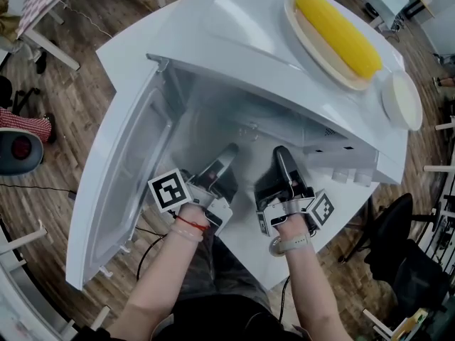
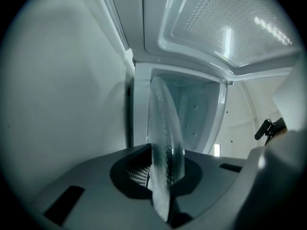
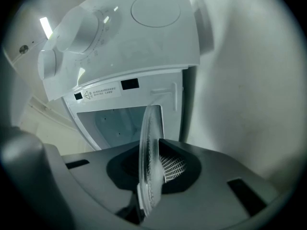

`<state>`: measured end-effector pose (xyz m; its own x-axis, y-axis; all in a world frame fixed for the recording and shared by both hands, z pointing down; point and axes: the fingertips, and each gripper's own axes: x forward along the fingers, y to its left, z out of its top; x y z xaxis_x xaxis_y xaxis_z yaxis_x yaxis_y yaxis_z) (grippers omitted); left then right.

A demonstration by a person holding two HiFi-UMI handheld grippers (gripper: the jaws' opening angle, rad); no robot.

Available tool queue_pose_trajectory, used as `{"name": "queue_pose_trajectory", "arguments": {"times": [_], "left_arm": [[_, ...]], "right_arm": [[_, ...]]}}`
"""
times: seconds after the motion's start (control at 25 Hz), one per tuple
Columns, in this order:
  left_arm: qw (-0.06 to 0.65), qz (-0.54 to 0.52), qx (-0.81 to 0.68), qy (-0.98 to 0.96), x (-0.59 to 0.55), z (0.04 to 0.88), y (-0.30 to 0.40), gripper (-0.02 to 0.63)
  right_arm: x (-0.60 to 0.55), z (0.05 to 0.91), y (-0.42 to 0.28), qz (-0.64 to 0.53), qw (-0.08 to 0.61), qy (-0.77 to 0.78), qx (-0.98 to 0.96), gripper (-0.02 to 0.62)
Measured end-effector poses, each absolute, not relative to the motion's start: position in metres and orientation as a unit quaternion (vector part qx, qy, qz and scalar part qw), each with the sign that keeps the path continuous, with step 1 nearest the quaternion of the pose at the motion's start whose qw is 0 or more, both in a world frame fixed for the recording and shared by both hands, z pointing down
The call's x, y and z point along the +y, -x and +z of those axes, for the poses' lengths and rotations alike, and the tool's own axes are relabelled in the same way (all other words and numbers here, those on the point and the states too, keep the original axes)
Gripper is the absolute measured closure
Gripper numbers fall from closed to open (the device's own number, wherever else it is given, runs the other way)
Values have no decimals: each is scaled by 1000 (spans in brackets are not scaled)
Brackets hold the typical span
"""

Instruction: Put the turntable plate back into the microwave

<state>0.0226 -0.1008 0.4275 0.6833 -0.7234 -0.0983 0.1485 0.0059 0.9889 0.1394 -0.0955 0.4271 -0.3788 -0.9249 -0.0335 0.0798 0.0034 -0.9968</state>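
1. Two hand-held grippers reach side by side into the open cavity of a white box-shaped microwave [image 1: 234,34]. The left gripper [image 1: 226,155] is next to the right gripper [image 1: 281,155].
2. Both grippers pinch the same clear round glass turntable plate [image 2: 165,147] by its rim. In each gripper view the plate stands edge-on in the gap between the grey jaws.
3. The left gripper's jaws are closed on the plate's edge, with ribbed pads touching the glass on both sides.
4. The right gripper's jaws likewise clamp the plate [image 3: 149,157], which rises out of the jaw gap towards the cavity opening.
5. From the head view, the plate sits at the mouth of the cavity between the two grippers. Being transparent, it is barely visible there, and whether it rests on the cavity floor cannot be told.
6. The white microwave door [image 1: 121,190] hangs wide open on the left.
7. On top of the microwave, a yellow corn cob [image 1: 338,34] lies on a cream oval dish [image 1: 313,48]. A small white round lid [image 1: 402,99] sits just beside the dish.
8. Two white round knobs [image 3: 72,28] show on the control panel in the right gripper view.
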Motion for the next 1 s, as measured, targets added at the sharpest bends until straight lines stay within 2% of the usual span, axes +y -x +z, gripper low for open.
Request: {"name": "queue_pose_trajectory", "arguments": {"times": [1.0], "left_arm": [[669, -342, -250, -611, -120, 428, -24, 574]], "right_arm": [[-63, 423, -122, -614, 408, 347, 580, 540]]}}
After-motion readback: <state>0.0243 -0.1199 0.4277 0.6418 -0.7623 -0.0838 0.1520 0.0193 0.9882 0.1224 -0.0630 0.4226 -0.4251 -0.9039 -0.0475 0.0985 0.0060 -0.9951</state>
